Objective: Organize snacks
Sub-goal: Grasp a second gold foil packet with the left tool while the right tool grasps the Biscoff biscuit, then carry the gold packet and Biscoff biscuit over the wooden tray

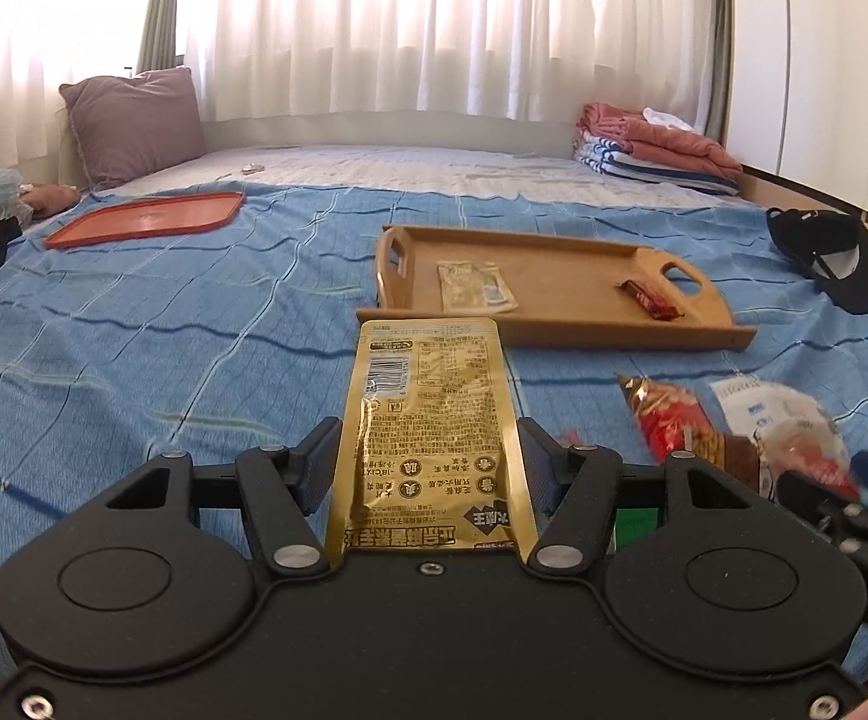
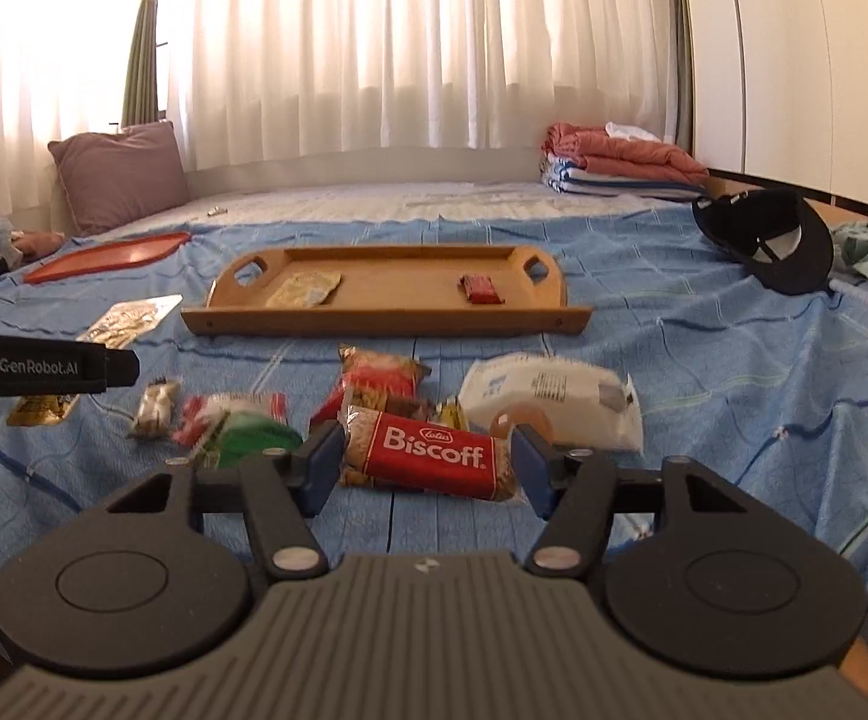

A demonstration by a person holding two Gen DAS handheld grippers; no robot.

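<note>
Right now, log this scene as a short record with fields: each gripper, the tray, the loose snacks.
left gripper: shut on gold foil snack pouch, held above the blue bedspread
right gripper: open, jaws either side of red Biscoff biscuit pack
wooden handled tray: holds pale yellow sachet and small red bar
loose snacks: white packet and others, on bedspread

Two trays on the bed: one wooden tray (image 2: 386,315), one red tray (image 2: 107,256). Two snack packets inside the wooden tray: one pale sachet (image 2: 305,290), one red bar (image 2: 481,290). One gold pouch (image 1: 431,438) lifted off the bed. One Biscoff pack (image 2: 431,459) and one white bag (image 2: 553,399) among the loose snacks near the bed's near edge, several overlapping, exact count unclear. One black cap (image 2: 769,246), one pillow (image 2: 119,177).
</note>
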